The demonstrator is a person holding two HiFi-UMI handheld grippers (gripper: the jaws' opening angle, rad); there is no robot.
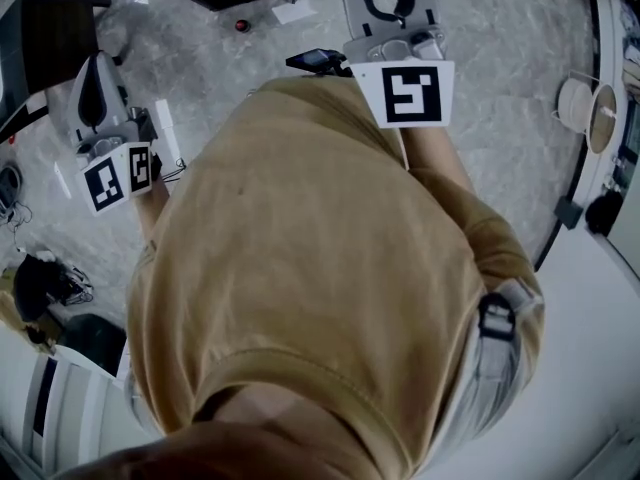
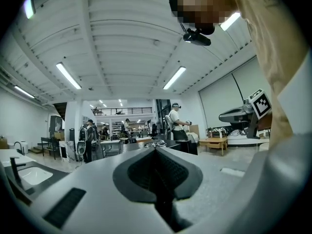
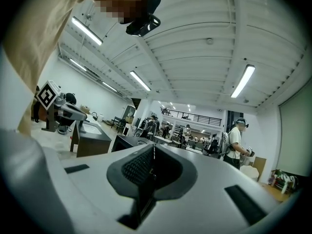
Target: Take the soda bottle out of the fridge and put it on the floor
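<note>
— How many tongs, and how do they stand?
— Two: left gripper [image 2: 157, 155] and right gripper [image 3: 153, 155]. Both have their jaws pressed together on nothing, one either side of one tan shirt [image 1: 320, 268].
— The soda bottle?
— Cannot tell; no view shows it.

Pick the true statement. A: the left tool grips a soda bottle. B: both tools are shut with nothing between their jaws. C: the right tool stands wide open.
B: the left tool and the right tool each show jaws pressed together, empty.
</note>
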